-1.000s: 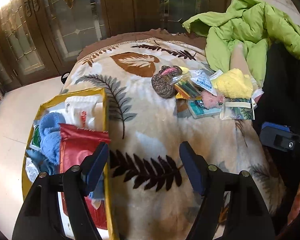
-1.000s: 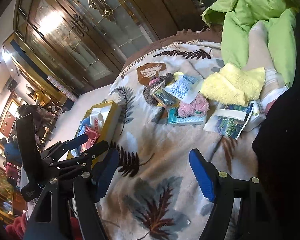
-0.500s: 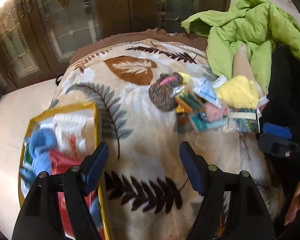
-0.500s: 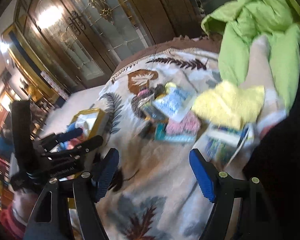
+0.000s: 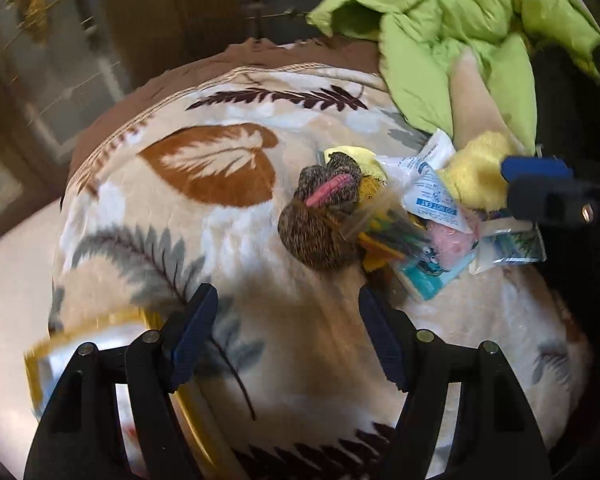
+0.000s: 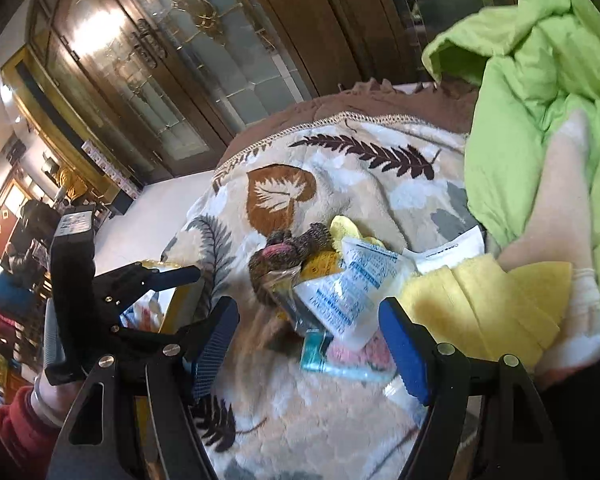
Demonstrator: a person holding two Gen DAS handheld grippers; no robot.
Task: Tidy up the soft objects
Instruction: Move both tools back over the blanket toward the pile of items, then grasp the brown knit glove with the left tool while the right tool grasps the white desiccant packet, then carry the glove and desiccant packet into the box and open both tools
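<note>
Both claws hang empty with jaws spread wide above the leaf-patterned plush blanket [image 5: 228, 240]. The left gripper [image 5: 288, 336] points toward the brown knitted pouch with a pink stripe [image 5: 320, 220], which lies ahead and slightly right of its fingers, touching the pile of packets behind it. The right gripper [image 6: 308, 344] sits over that pile: the white desiccant sachet with blue print [image 6: 348, 292] lies just ahead between its fingers, and the folded yellow terry cloth [image 6: 496, 304] is beside its right finger.

The step looks like picking the next soft item for the yellow-rimmed tray [image 5: 60, 340], low at the left gripper's left finger. To do it well, each claw should straddle one item only, press into the blanket, and close on the bulk of the fabric rather than a slippery packet edge.
</note>
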